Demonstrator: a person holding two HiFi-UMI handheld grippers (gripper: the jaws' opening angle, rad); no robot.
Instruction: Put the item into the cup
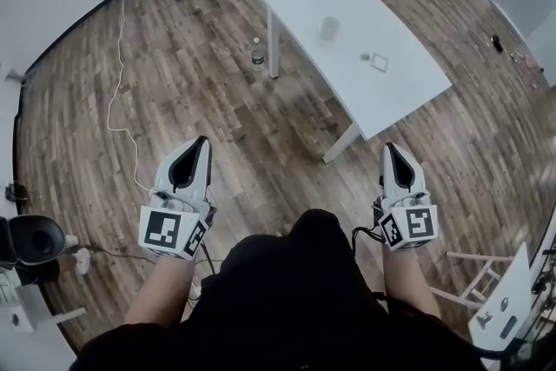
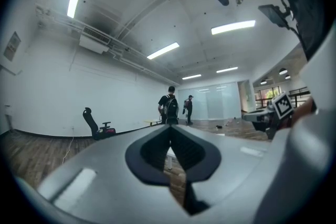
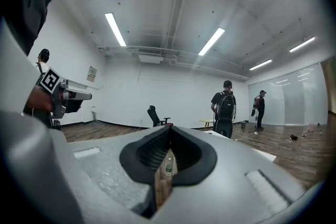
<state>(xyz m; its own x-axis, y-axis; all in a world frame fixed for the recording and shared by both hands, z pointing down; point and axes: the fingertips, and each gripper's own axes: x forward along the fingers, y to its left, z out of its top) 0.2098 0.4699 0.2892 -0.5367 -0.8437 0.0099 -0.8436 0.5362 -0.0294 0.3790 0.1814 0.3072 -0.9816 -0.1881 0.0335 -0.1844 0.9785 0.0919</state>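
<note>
Right under the camera are two pale grey plastic grippers with marker cubes. The left gripper (image 1: pixel 205 141) and right gripper (image 1: pixel 387 148) both have their ribbed black fingers clenched on nothing, well short of the white rectangular counter (image 1: pixel 395 91). On the counter stands a see-through cup (image 1: pixel 329 28). Near it lies a small grey item (image 1: pixel 365 57), too tiny to identify, just beside a flat square piece (image 1: pixel 380 62). I'd get up to the counter first, open one gripper early, then come in low and slow on that little thing.

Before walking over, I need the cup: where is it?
In the head view, the cup stands on the white table, upper right, beyond the small square item.
</note>
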